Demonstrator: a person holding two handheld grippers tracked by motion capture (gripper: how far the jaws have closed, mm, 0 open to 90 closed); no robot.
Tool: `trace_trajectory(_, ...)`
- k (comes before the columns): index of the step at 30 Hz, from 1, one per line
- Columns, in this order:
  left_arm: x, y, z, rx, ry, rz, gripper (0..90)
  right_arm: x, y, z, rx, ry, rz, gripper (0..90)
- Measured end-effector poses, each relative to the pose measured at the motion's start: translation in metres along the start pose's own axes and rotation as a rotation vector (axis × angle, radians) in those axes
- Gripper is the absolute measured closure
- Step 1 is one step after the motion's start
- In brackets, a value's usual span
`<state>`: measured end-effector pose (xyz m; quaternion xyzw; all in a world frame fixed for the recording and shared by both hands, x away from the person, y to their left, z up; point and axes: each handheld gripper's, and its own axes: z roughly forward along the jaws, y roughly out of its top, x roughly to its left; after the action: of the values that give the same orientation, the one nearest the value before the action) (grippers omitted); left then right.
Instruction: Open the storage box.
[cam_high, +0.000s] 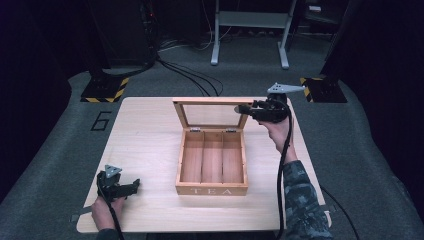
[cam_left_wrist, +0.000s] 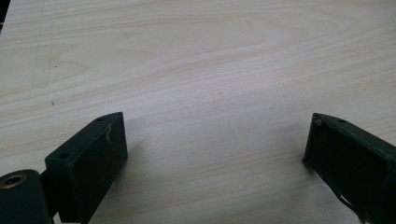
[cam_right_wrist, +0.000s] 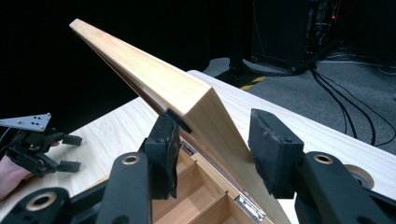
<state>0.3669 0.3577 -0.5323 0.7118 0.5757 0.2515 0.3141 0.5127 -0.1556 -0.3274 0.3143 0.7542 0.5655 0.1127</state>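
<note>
Wooden tea box (cam_high: 212, 165) at desk (cam_high: 145, 145) centre, compartments running near to far; lid (cam_high: 212, 114) stood raised at the far edge, its length left to right. Right gripper (cam_right_wrist: 212, 144) clamped the lid's right end, jaws narrow; hinges (cam_right_wrist: 247, 205) visible there. Left gripper (cam_left_wrist: 215, 149), near-left, jaws wide, held nothing.

Probably lab: floor cables (cam_high: 190, 75), hazard-striped stands (cam_high: 105, 90)

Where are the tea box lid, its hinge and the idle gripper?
lid (cam_right_wrist: 187, 100), right gripper view, wooden frame edge.
hinge (cam_right_wrist: 250, 208), right gripper view, metal plate.
left gripper (cam_high: 134, 185), high view, between its fingertips.
</note>
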Motion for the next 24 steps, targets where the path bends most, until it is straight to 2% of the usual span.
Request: trace_trajectory(24, 0.0000, 0.0000, 0.0000, 0.000, 0.000, 0.000, 5.6, -0.0005, 0.0005, -0.0002, 0.004, 0.002, -0.002, 53.7)
